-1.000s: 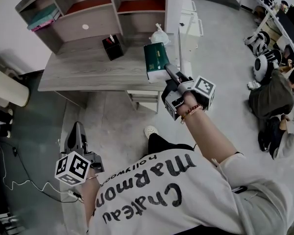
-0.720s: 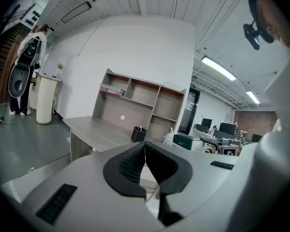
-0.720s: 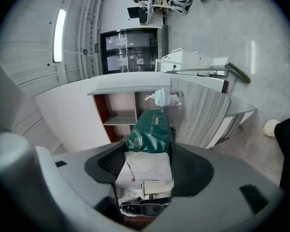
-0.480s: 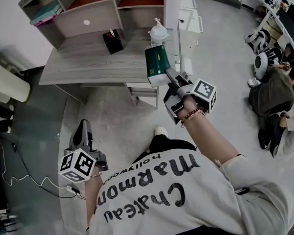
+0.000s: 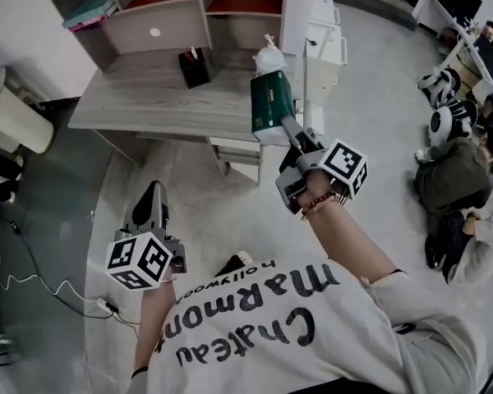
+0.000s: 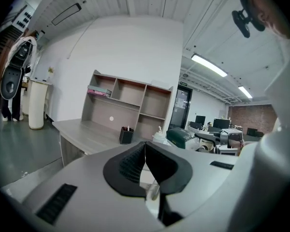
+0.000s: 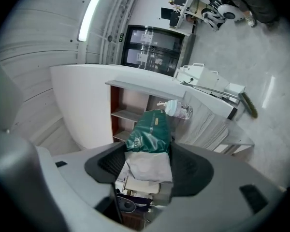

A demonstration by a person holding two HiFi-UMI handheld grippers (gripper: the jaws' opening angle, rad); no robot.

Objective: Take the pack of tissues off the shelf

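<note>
The pack of tissues (image 5: 270, 103), dark green with a white end, is held in the air above the desk's right front corner. My right gripper (image 5: 284, 126) is shut on its near end. In the right gripper view the pack (image 7: 150, 135) fills the gap between the jaws of the right gripper (image 7: 148, 153) and points toward the shelf unit (image 7: 127, 111). My left gripper (image 5: 153, 197) hangs low at the left over the floor. In its own view the left gripper (image 6: 145, 144) has its pads meeting at the tips with nothing between them.
The grey desk (image 5: 140, 101) carries a shelf unit (image 5: 172, 11), a black pen holder (image 5: 195, 66) and a clear bottle (image 5: 269, 58). Books (image 5: 90, 11) lie on the upper left shelf. A white bin (image 5: 12, 120) stands at the left, a white cabinet (image 5: 324, 39) to the right. A person (image 5: 453, 175) sits on the floor at the far right.
The right gripper keeps its hold and has carried the pack slightly right and up in the view. The left gripper has risen and moved a little right.
</note>
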